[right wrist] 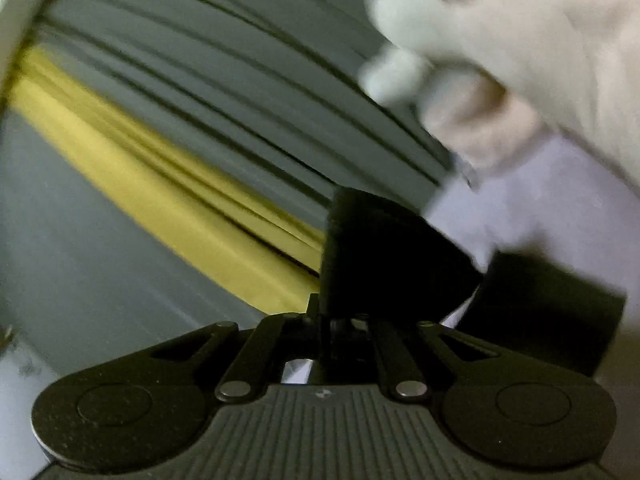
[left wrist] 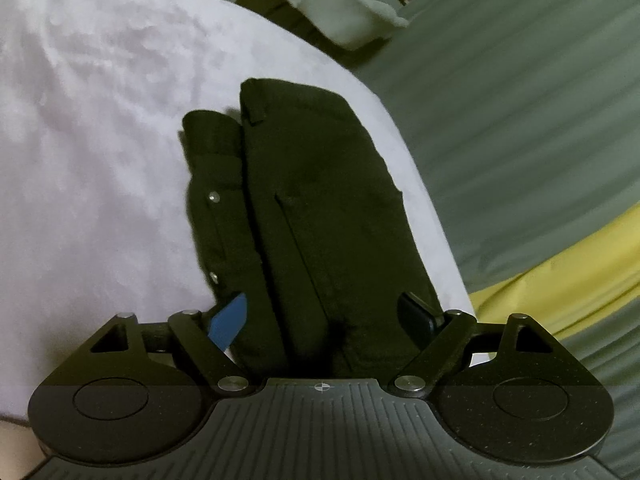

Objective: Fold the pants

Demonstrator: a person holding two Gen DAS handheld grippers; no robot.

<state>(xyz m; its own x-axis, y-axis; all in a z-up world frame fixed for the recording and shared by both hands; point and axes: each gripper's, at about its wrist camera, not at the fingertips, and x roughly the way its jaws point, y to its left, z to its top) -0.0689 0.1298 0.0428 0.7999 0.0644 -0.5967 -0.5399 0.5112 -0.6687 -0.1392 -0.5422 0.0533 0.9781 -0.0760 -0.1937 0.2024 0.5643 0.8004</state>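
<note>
The black pants (left wrist: 320,200) lie folded into a long narrow stack on a pale lavender blanket (left wrist: 100,140), a narrower fold with metal studs along their left side. My left gripper (left wrist: 322,320) is open wide over the stack's near end, with its blue pad (left wrist: 228,324) at the left edge and its dark pad (left wrist: 418,318) at the right. In the blurred right wrist view my right gripper (right wrist: 334,272) is shut, raised over the bedding. A black mass (right wrist: 392,256) sits at its tips, and I cannot tell whether cloth is pinched. Another black block (right wrist: 540,312) lies to the right.
Grey striped bedding (left wrist: 520,120) with a yellow band (left wrist: 560,272) lies right of the blanket; the same stripes (right wrist: 200,80) and yellow band (right wrist: 140,184) fill the right wrist view. A white soft object (left wrist: 344,12) sits at the far edge. A blurred white shape (right wrist: 500,40) looms close.
</note>
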